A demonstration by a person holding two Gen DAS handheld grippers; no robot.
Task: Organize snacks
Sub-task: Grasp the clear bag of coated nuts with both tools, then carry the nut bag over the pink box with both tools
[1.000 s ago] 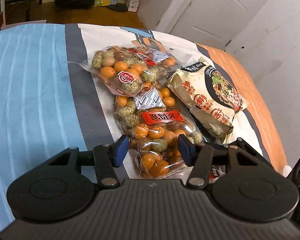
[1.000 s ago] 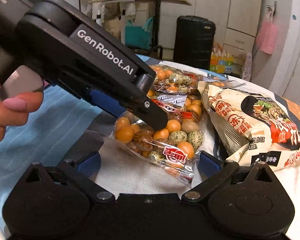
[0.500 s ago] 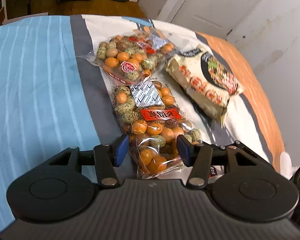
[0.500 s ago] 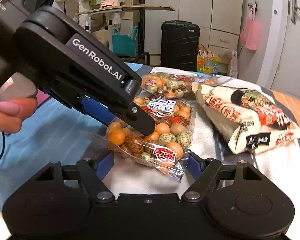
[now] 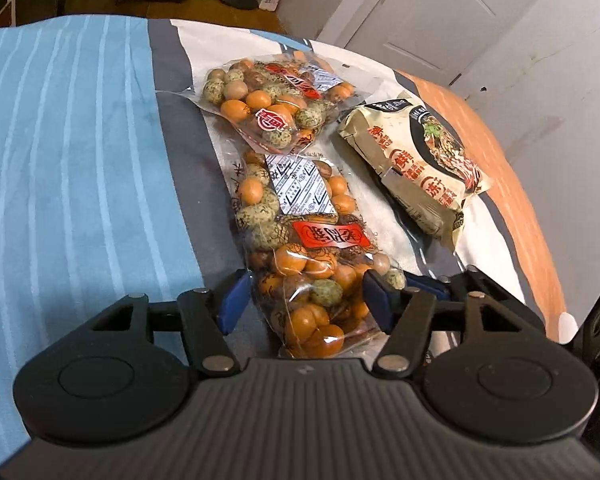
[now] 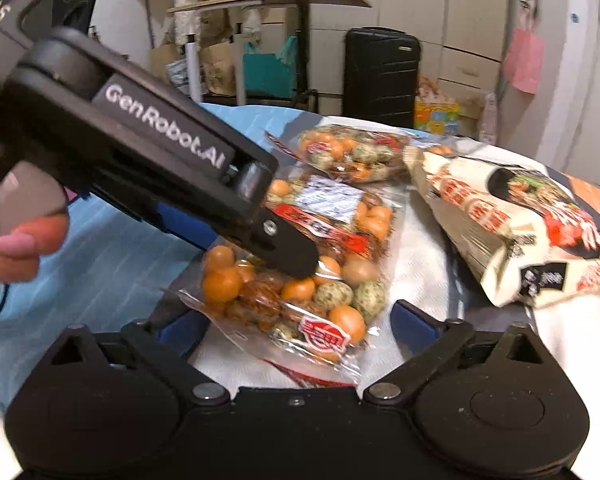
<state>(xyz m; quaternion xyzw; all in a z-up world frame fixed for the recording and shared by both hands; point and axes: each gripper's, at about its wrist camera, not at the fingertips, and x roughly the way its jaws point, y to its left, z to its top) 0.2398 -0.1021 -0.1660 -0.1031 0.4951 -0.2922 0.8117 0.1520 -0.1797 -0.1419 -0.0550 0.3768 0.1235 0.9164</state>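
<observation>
Crinkly clear nut bag (image 5: 300, 248) | left claw (image 5: 304, 300) opening astride it | right claw (image 6: 300, 328) wide, opening

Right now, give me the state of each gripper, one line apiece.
Left gripper: open, jaws just widened, straddling the clear bag of orange and speckled coated nuts.
Right gripper: open, jaws just widened, same bag's near end between them, not pressed.
</observation>
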